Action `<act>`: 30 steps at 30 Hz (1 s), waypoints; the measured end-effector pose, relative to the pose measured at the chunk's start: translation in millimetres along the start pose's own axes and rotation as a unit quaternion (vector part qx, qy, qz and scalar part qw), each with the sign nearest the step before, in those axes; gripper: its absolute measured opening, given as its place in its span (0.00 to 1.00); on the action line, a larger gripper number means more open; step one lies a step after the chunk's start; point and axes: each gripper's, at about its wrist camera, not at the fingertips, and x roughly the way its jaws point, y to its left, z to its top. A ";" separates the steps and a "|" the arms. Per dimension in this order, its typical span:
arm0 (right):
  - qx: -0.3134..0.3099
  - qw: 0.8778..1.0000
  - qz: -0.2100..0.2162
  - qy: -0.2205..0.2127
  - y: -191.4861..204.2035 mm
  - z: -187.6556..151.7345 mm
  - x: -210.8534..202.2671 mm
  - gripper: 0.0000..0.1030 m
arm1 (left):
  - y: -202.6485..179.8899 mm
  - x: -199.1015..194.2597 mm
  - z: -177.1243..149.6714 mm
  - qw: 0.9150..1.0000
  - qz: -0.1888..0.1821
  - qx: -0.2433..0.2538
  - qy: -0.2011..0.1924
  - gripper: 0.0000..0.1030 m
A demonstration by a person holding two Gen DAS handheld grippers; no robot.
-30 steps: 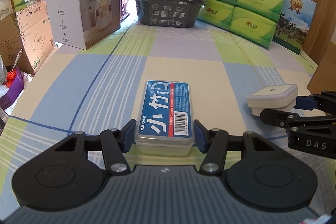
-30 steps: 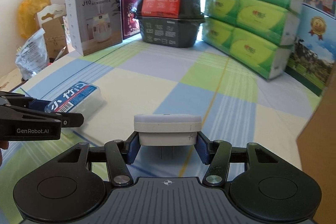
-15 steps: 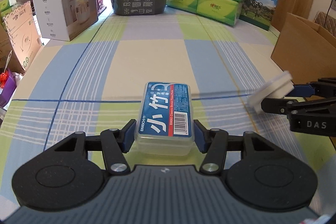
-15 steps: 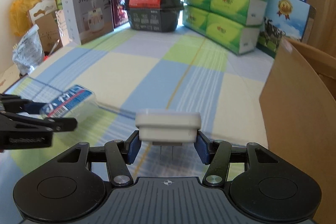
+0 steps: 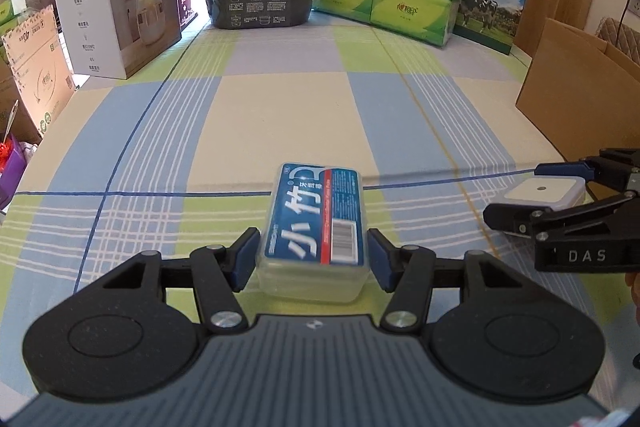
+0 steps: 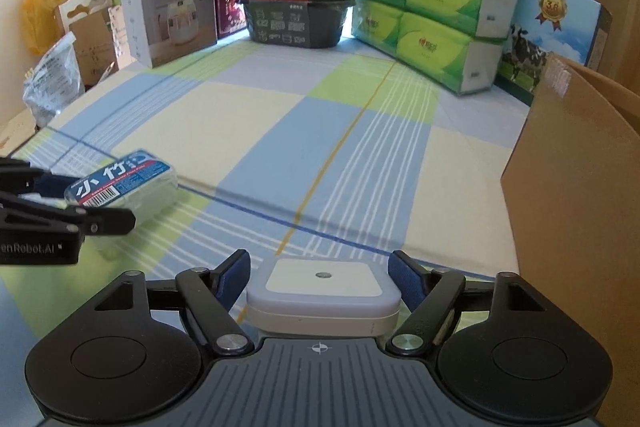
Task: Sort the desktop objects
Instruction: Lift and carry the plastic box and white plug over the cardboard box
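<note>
While the left gripper [image 5: 313, 254] clamps its fingers on the floss box [image 5: 316, 215] and the right gripper [image 6: 319, 281], fingers apart, flanks the white adapter [image 6: 323, 293], both hover above the table [image 5: 280, 115]; the cardboard box [image 6: 576, 187] beyond awaits, sorting apparently unfinished.

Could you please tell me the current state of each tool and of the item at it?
Left tool: shut on the clear plastic box with the blue label.
Right tool: open.
White square plug adapter: ungripped, lying flat, face up, between the open fingers.
</note>
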 end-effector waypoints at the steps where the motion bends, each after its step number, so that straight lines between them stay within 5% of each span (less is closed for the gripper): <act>1: -0.003 1.000 0.001 0.004 0.9 -1.0 0.6 0.71 | 0.1 0.5 0.1 1.000 0.000 0.001 -0.001 0.55; 9: 0.015 1.000 0.001 0.012 -3.3 0.1 -1.0 0.70 | 1.6 12.5 2.0 1.000 0.002 0.001 -0.003 0.59; 11: 0.014 1.000 -0.002 0.017 -2.5 1.3 -0.4 0.62 | 2.2 15.3 3.1 1.000 0.002 -0.002 -0.004 0.58; 17: 0.018 1.000 -0.010 0.021 -3.3 3.2 0.3 0.60 | 1.5 20.8 4.8 1.000 -0.001 -0.005 0.004 0.51; 30: 0.041 0.999 -0.012 -0.011 -2.9 17.0 -27.6 0.60 | -14.4 -18.3 14.1 1.000 0.003 0.002 -0.013 0.50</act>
